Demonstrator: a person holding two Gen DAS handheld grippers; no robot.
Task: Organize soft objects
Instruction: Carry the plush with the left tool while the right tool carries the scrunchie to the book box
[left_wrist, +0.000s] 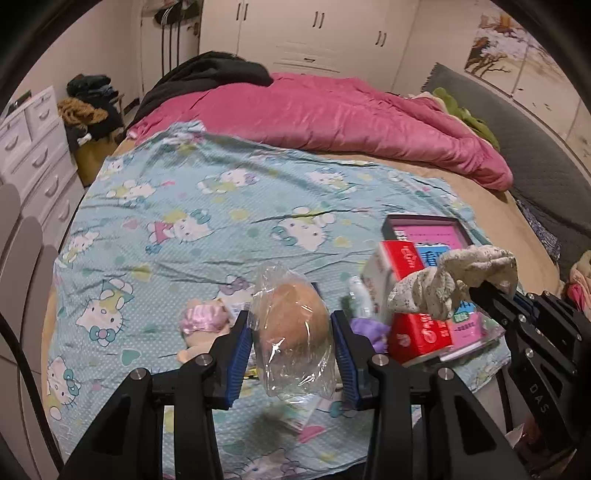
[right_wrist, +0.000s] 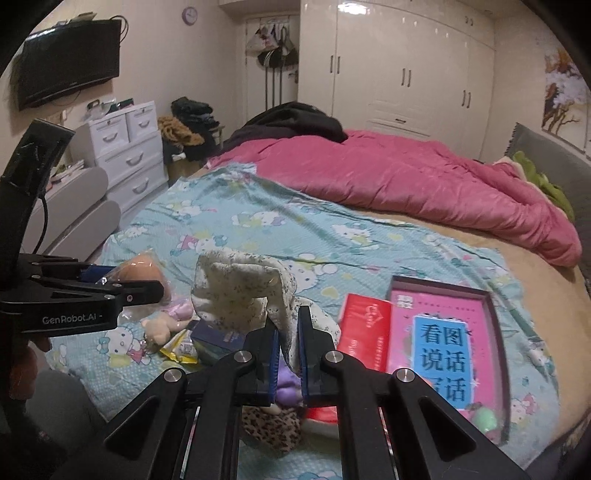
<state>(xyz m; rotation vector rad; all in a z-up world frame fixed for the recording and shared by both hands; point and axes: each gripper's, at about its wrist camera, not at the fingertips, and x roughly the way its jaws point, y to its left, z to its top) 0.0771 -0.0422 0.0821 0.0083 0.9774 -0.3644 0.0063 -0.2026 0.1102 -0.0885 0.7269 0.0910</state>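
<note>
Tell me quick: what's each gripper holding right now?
Left gripper: closed on the bagged plush toy.
Right gripper: closed on the speckled white cloth.

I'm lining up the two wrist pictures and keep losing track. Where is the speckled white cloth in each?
Left wrist: speckled white cloth at right of middle, hanging from the right gripper.
Right wrist: bottom centre, pinched between that gripper's pads, rising to the left.
Shared landmark: the pink book, on the bed.
</note>
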